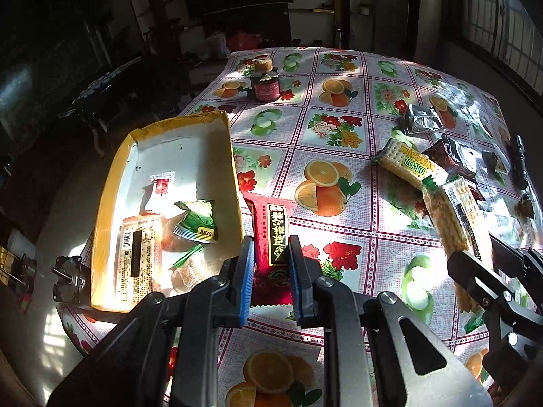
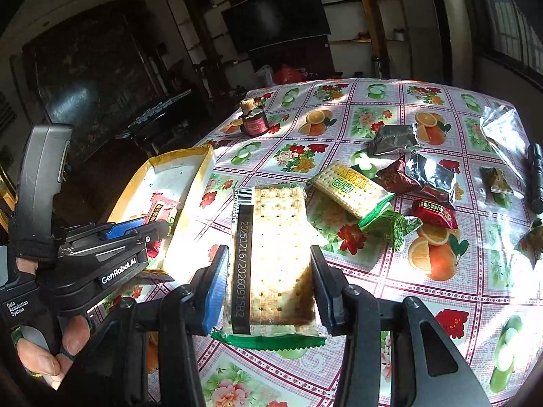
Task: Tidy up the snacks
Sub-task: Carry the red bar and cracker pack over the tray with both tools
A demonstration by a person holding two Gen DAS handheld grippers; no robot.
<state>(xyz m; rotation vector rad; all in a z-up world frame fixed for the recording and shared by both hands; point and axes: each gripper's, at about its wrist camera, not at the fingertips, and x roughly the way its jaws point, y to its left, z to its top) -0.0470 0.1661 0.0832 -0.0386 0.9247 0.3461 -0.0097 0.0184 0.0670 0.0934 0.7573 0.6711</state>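
My left gripper (image 1: 270, 247) is shut on a red snack packet (image 1: 268, 217) with a black label, held just right of the yellow-rimmed white box (image 1: 112, 176). Inside the box lie several packets, among them a green one (image 1: 198, 220). My right gripper (image 2: 269, 254) is shut on a long clear pack of crackers (image 2: 275, 224) with green ends, held above the table beside the box (image 2: 200, 183). The left wrist view shows the right gripper (image 1: 482, 254) low on the right with the cracker pack (image 1: 448, 224). At the left of the right wrist view is the left gripper (image 2: 149, 234).
Loose snacks lie on the fruit-print tablecloth (image 2: 339, 108): a second cracker pack (image 2: 349, 186), silver packets (image 2: 395, 140), red packets (image 2: 434, 213). A dark jar with a cork top (image 1: 265, 84) stands farther back. A black torch (image 2: 536, 176) lies at the right. A hand (image 2: 51, 349) grips the left handle.
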